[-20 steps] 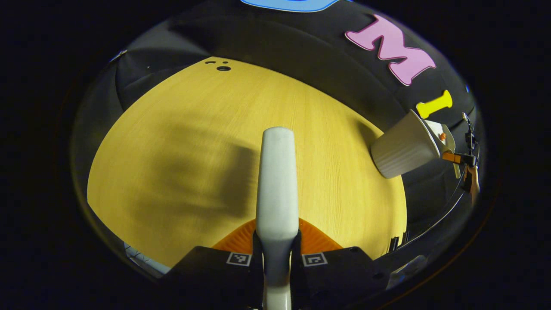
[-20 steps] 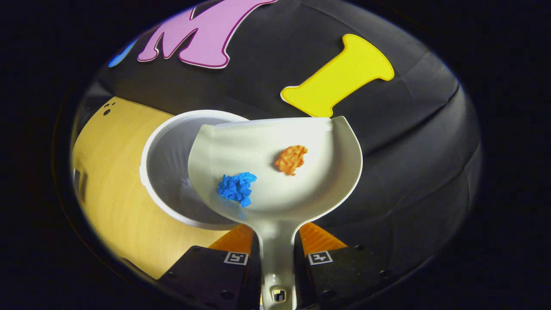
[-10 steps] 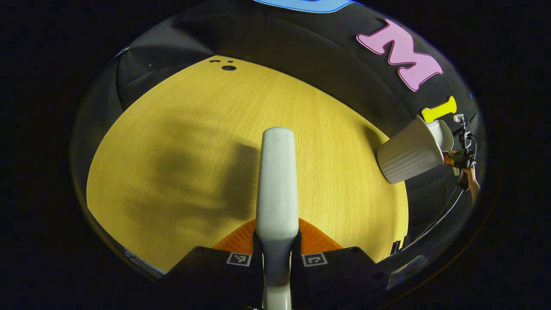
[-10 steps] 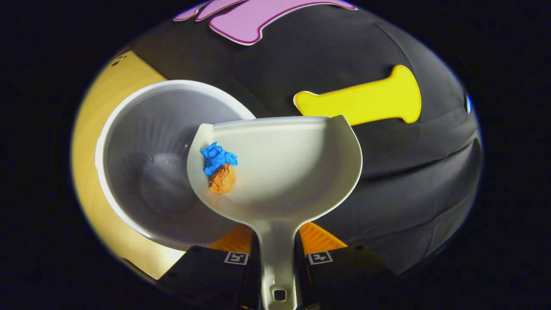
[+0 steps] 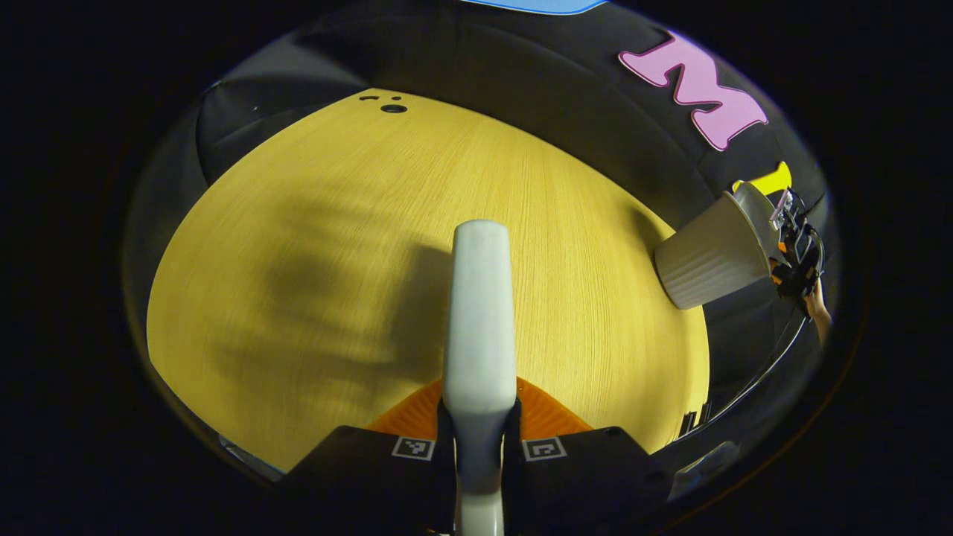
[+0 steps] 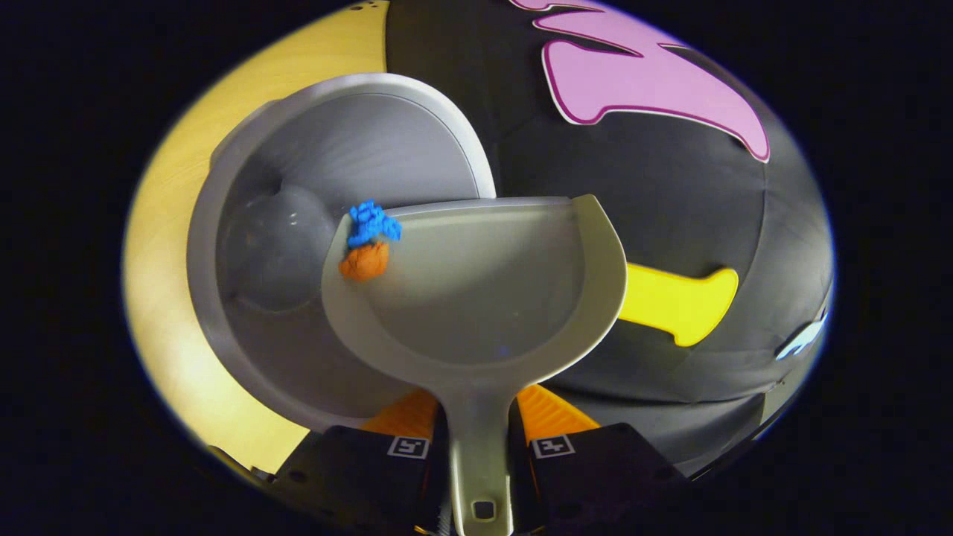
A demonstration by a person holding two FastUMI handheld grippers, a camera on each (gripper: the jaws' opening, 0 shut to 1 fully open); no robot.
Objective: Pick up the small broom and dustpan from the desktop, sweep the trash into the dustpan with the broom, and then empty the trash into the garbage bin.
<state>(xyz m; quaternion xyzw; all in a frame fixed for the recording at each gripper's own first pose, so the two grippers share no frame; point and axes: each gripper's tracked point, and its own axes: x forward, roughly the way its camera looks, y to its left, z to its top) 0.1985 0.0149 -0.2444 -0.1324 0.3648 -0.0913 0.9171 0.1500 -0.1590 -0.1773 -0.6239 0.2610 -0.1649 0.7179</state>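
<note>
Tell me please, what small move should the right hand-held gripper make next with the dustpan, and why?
Probably tilt the dustpan a little further toward the garbage bin. The right hand-held gripper grips its handle, and the blue scrap and orange scrap sit at the pan's corner edge, over the bin's opening, not yet fallen in.

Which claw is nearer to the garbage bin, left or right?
Right. The right claw holds the dustpan tipped over the garbage bin. The left claw, gripping the broom, is over the desktop, well away from it.
</note>
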